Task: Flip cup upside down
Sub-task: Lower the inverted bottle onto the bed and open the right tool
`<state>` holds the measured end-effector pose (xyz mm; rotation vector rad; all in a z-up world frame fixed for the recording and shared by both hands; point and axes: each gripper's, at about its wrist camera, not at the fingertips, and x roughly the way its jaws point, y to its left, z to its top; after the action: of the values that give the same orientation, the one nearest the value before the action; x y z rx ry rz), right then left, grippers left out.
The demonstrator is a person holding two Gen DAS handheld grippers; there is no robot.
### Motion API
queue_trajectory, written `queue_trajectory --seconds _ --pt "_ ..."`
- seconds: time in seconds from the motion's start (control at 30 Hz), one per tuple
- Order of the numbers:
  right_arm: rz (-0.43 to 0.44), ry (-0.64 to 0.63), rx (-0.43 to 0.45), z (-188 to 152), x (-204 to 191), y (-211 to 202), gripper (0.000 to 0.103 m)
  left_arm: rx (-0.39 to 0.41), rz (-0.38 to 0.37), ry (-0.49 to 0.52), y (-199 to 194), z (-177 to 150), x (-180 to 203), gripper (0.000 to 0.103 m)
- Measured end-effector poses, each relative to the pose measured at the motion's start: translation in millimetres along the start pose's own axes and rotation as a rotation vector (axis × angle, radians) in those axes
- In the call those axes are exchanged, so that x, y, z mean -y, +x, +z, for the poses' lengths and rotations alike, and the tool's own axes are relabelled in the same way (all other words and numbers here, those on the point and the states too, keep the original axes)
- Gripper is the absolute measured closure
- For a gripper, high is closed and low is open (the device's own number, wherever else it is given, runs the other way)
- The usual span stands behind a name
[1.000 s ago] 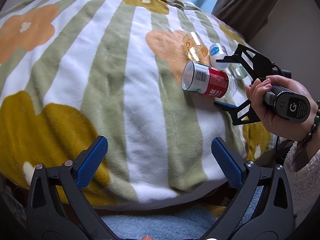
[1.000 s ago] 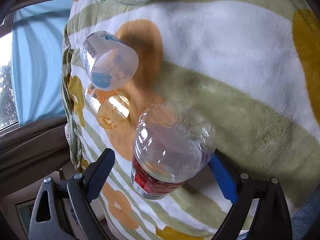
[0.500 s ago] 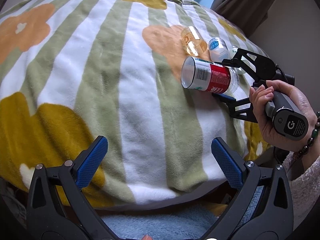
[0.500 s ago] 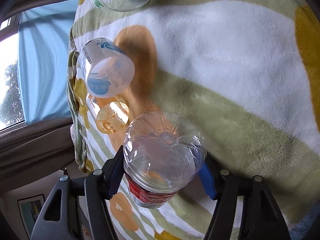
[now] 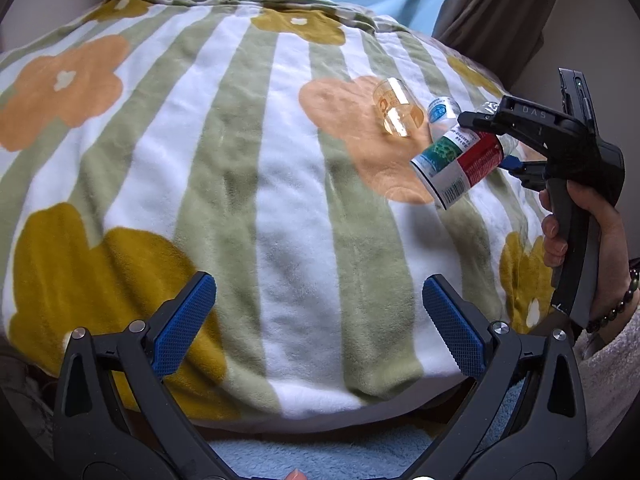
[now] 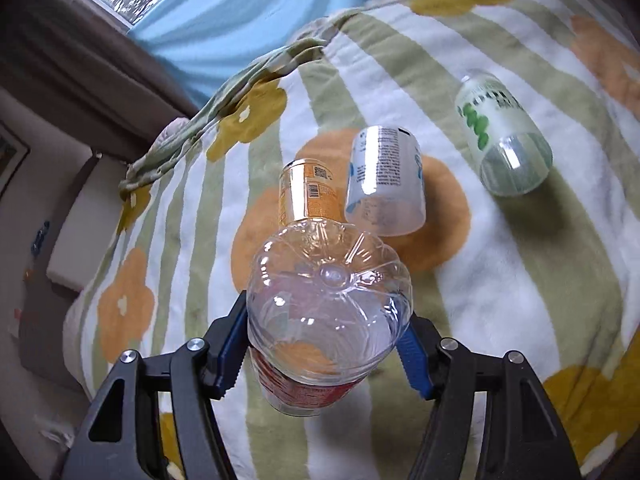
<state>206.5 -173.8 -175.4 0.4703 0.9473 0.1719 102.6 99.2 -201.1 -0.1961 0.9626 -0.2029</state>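
The cup is a cut clear plastic bottle with a red, white and green label point(image 5: 460, 164). My right gripper point(image 6: 324, 344) is shut on its clear base end point(image 6: 328, 304) and holds it lifted off the blanket, tilted with its open end down and to the left. In the left wrist view the right gripper point(image 5: 500, 148) is at the right, held in a hand. My left gripper point(image 5: 316, 320) is open and empty, low over the blanket's near edge.
A striped floral blanket point(image 5: 248, 168) covers the surface. Three other cut-bottle cups lie on their sides beyond the held one: an orange one point(image 6: 308, 196), a white and blue one point(image 6: 384, 184), a green-labelled one point(image 6: 500, 140). Curtains and a window are behind.
My right gripper closed on the cup, lifted it off the blanket and rolled, so the cup's open end now tips downward. My left gripper stayed low and open.
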Motion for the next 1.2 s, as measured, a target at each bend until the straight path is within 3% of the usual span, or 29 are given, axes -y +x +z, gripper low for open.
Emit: queue_trajectory --seconds 0.1,0.2,0.5,0.93,1.1,1.2 --pt "-0.090 -0.304 0.047 -14 -27 0 0.041 -0.002 0.005 -0.005 3 0 1 0.000" --pt "-0.114 -0.513 0.102 -34 -45 0 0.041 -0.007 0.015 -0.010 9 -1 3 0.000" --pt "-0.111 -0.742 0.191 -62 -64 10 0.042 0.001 0.054 0.005 19 -4 12 0.000" --pt "-0.063 -0.804 0.199 -69 -61 17 0.041 -0.004 0.052 0.028 31 1 21 0.000" --pt "-0.024 -0.738 0.195 -62 -53 16 0.041 -0.009 0.052 0.036 34 2 23 0.000" --pt "-0.019 -0.699 0.196 -60 -49 17 0.017 -0.009 0.050 0.035 34 2 22 0.000"
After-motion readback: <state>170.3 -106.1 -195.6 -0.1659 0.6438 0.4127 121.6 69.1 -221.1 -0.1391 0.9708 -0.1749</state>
